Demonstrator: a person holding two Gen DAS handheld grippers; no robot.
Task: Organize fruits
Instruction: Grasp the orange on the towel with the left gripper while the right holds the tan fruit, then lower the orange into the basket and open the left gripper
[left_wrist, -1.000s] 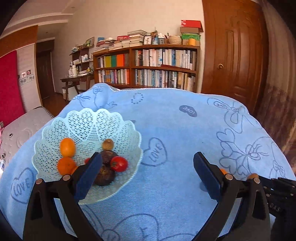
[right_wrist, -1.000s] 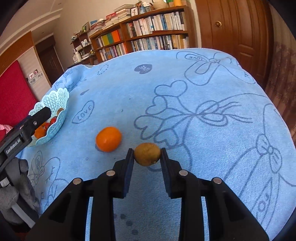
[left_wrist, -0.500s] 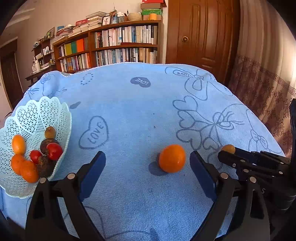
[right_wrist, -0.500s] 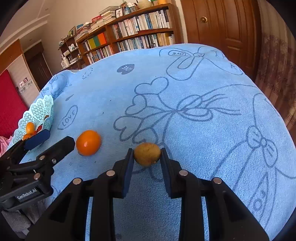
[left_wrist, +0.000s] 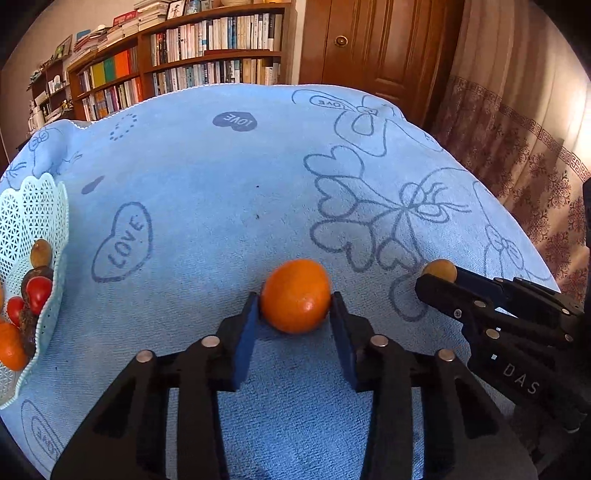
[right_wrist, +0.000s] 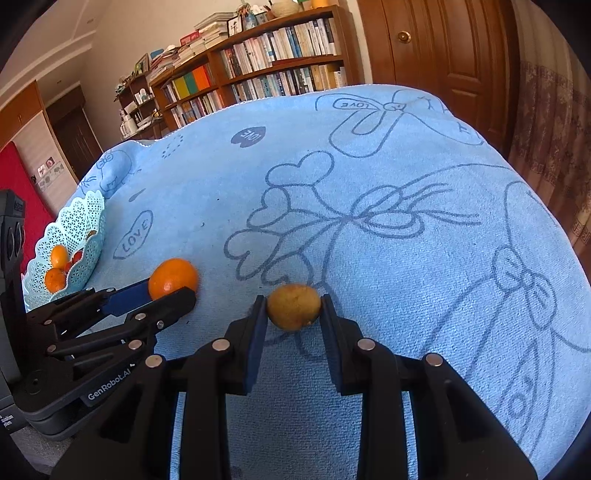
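Note:
An orange (left_wrist: 295, 295) lies on the blue cloth, and my left gripper (left_wrist: 294, 300) is shut on it, blue pads pressed to both its sides. My right gripper (right_wrist: 293, 301) is shut on a small yellow-brown fruit (right_wrist: 293, 306) just above the cloth. In the right wrist view the left gripper (right_wrist: 162, 295) and its orange (right_wrist: 173, 278) sit just left of that fruit. The left wrist view shows the yellow-brown fruit (left_wrist: 439, 271) in the right gripper (left_wrist: 437, 282) at the right. A pale green lattice basket (left_wrist: 37, 206) at the far left holds oranges, red tomatoes and dark fruits.
A blue towel-like cloth (left_wrist: 221, 206) with heart and bow drawings covers the whole surface and drops away at its edges. Behind it stand a bookshelf (left_wrist: 207, 62) and a wooden door (left_wrist: 376, 48). A patterned curtain (left_wrist: 524, 155) hangs at the right. The basket (right_wrist: 74, 229) stands near the cloth's left edge.
My left gripper swung right from the basket to the loose orange and closed its wide-open fingers on it. The right gripper stayed shut on the yellow-brown fruit, barely moving.

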